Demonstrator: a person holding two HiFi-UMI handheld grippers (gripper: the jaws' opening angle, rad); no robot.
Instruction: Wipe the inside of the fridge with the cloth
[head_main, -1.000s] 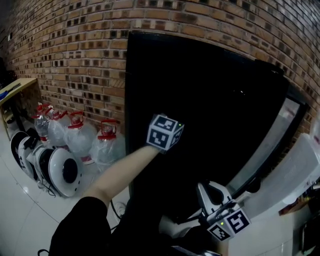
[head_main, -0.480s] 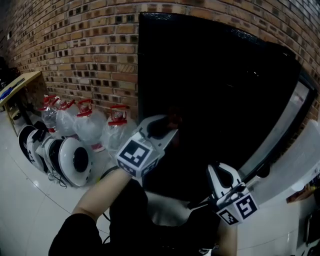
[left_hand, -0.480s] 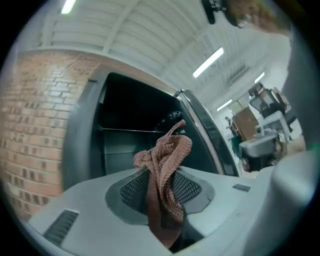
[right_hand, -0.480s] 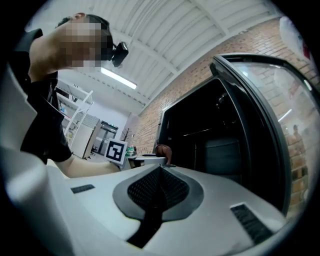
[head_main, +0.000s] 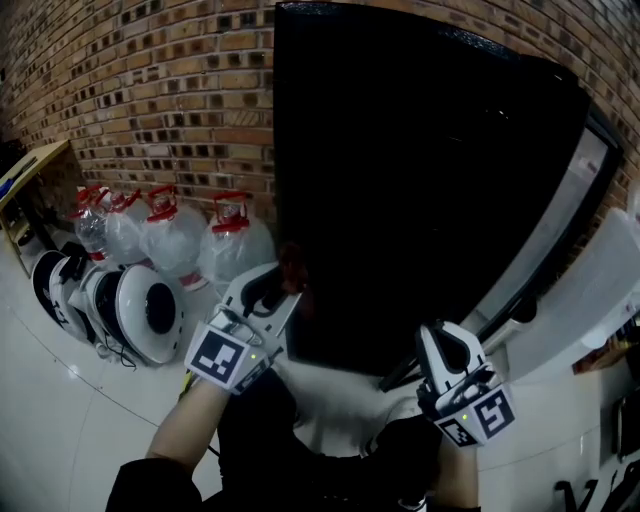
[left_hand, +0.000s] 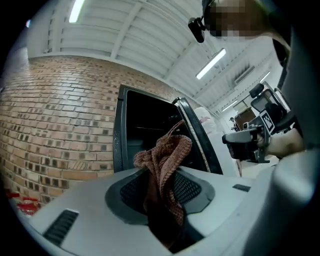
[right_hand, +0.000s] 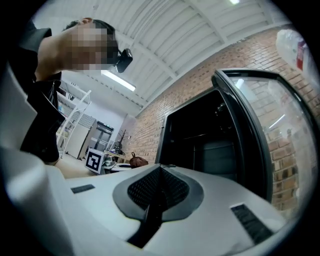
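Note:
The fridge (head_main: 420, 180) stands open in front of me, its inside dark and black. My left gripper (head_main: 285, 280) hangs low in front of its lower left corner, shut on a reddish-brown cloth (head_main: 292, 262). In the left gripper view the cloth (left_hand: 167, 160) bunches up between the jaws of the left gripper (left_hand: 160, 175) and droops over them, with the fridge (left_hand: 145, 130) beyond. My right gripper (head_main: 440, 340) is at the lower right near the door's foot. In its own view the right gripper (right_hand: 160, 172) is shut with nothing between the jaws.
The fridge door (head_main: 560, 230) swings out to the right. Large water jugs with red caps (head_main: 165, 240) stand against the brick wall (head_main: 150, 90) at the left. White round devices (head_main: 140, 310) lie on the floor, and a wooden table (head_main: 30, 165) is at far left.
My left gripper has pulled back from the fridge's dark inside, down and towards me, still carrying the cloth. The right gripper has shifted only slightly.

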